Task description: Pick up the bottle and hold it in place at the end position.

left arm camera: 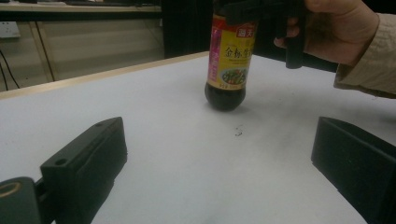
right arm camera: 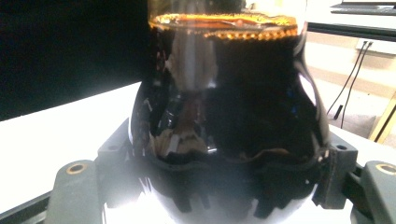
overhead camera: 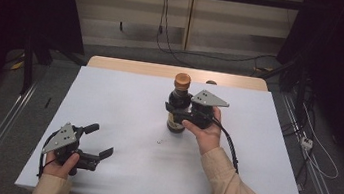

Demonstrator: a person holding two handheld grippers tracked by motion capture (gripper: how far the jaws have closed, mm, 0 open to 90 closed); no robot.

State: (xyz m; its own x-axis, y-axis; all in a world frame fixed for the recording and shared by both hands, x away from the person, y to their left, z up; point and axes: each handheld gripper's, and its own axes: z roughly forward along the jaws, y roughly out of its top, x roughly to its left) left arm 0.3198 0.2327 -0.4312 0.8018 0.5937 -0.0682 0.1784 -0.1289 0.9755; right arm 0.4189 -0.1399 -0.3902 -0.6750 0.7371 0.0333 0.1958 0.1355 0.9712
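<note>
A white table (overhead camera: 115, 170) stands in a dim room. Near the middle of its far edge, the right gripper (overhead camera: 178, 112) pinches the upright sauce bottle (overhead camera: 177, 109) (long axis vertical). The left gripper (overhead camera: 98, 144) rests spread and empty by the near-left corner, well apart.

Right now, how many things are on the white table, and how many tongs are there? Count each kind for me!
Bottles of dark sauce: 1
Tongs: 2, the left tongs open and empty, the right tongs squeezing the bottle
White table: 1
Total: 4
</note>
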